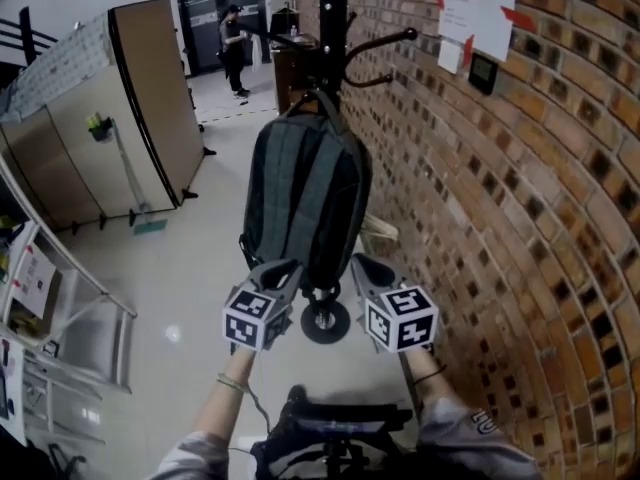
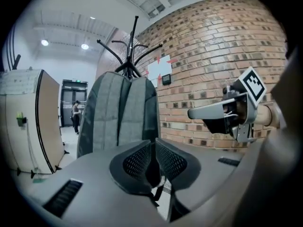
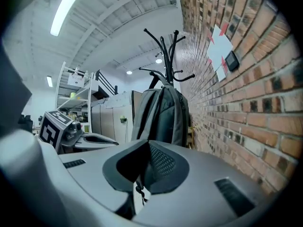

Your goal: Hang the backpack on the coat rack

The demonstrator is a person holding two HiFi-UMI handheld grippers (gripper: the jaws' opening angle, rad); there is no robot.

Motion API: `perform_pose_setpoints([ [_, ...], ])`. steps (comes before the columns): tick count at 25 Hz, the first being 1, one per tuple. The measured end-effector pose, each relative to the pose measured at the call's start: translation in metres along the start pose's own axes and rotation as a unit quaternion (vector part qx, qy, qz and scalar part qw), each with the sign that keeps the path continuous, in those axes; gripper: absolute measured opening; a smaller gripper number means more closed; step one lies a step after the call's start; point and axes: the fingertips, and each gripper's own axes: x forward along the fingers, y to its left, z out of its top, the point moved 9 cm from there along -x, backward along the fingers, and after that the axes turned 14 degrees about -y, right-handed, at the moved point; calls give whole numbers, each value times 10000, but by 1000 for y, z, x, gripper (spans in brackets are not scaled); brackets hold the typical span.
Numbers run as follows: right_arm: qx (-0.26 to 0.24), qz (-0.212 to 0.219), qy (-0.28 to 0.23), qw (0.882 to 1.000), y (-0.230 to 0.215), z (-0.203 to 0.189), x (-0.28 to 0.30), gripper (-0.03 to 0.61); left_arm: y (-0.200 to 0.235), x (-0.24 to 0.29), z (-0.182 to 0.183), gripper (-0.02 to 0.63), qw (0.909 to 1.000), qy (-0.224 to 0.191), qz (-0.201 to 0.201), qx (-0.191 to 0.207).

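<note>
Backpack hangs on coat rack; hanging looks done. Left gripper slit-open, empty; right gripper clenched, empty. Next: back away clear.

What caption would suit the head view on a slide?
Grey backpack hangs on the coat rack by a brick wall; left gripper and right gripper sit near the backpack's bottom.

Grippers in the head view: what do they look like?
Each is a grey plastic two-jaw gripper, the left gripper and the right gripper, carrying a white cube printed with black square markers. The pads are black with a dotted mesh texture. The person wears grey sleeves and thin wristbands.
</note>
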Motion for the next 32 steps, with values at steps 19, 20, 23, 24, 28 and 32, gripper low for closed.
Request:
perform_pose_setpoints([
  [19, 844, 272, -58, 9960, 24, -57, -55, 14, -82, -63, -27, 35, 9936, -80, 980, -550],
  [20, 866, 258, -34, 9959, 25, -59, -55, 14, -82, -63, -29, 33, 9935, -63, 943, -627],
  [23, 888, 188, 124, 9958, 32, -65, -56, 13, -83, -65, -35, 9, 9933, -1, 788, -841],
  [24, 875, 147, 168, 9959, 35, -67, -57, 12, -83, -65, -36, 9, 9938, 8, 738, -833],
  [28, 776, 34, 211, 9968, 50, -69, -57, 12, -78, -67, -35, 9, 9957, -1, 562, -731],
  [32, 766, -23, 220, 9968, 66, -72, -56, 11, -73, -72, -36, 9, 9971, 16, 346, -680],
])
